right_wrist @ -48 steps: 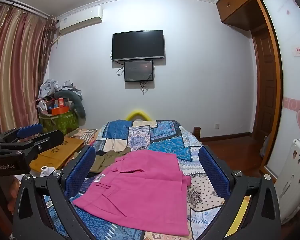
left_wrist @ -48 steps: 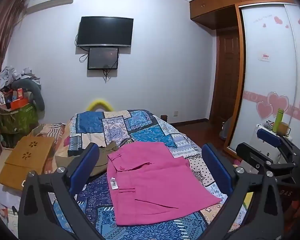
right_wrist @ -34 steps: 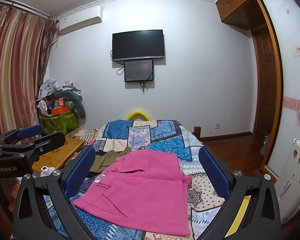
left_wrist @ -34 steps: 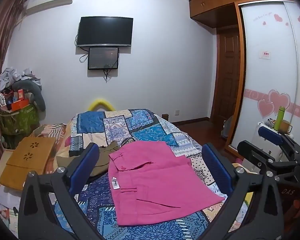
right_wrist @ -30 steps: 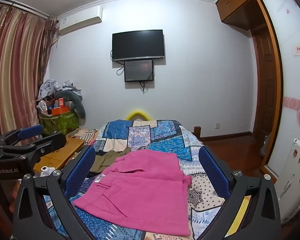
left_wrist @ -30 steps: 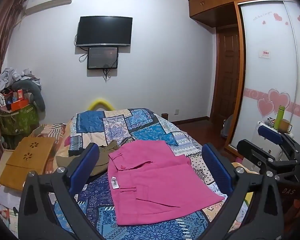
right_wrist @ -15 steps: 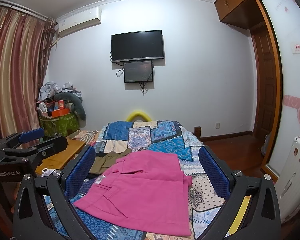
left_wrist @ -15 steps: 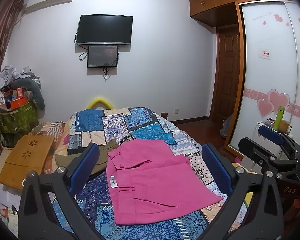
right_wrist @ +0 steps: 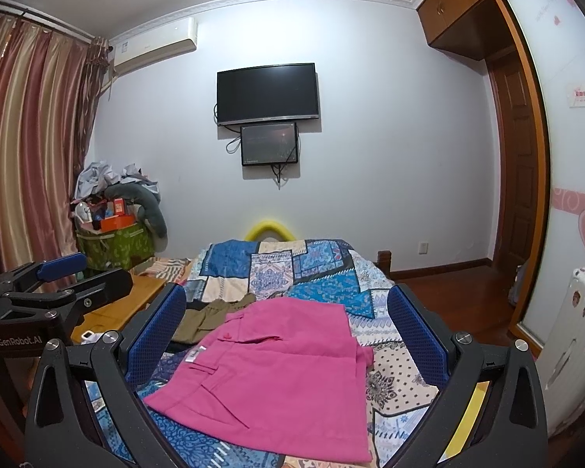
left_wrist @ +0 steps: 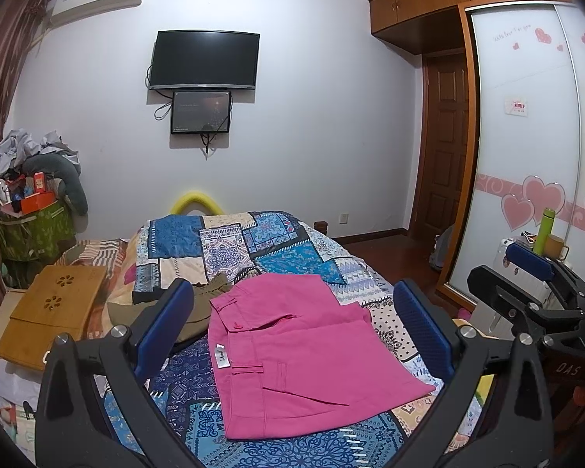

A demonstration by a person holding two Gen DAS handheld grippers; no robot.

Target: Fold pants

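Pink pants (left_wrist: 300,355) (right_wrist: 280,374) lie folded flat on the patchwork bedspread (left_wrist: 230,245) (right_wrist: 277,269), waistband and white label toward the left. My left gripper (left_wrist: 292,323) hangs above the near end of the bed, open, its blue pads well apart and empty. My right gripper (right_wrist: 286,323) is also open and empty, held over the same end of the bed. In the left wrist view the right gripper shows at the right edge (left_wrist: 530,273). In the right wrist view the left gripper shows at the left edge (right_wrist: 58,273).
An olive garment (left_wrist: 202,304) (right_wrist: 206,319) lies beside the pants on the left. A wooden lap desk (left_wrist: 46,312) sits at the bed's left. A cluttered green hamper (right_wrist: 113,241) stands by the curtain. A wardrobe (left_wrist: 526,156) and radiator (right_wrist: 573,351) are on the right.
Both grippers have drifted only slightly; the views shifted a little. The pants lie as before and both grippers stay open.
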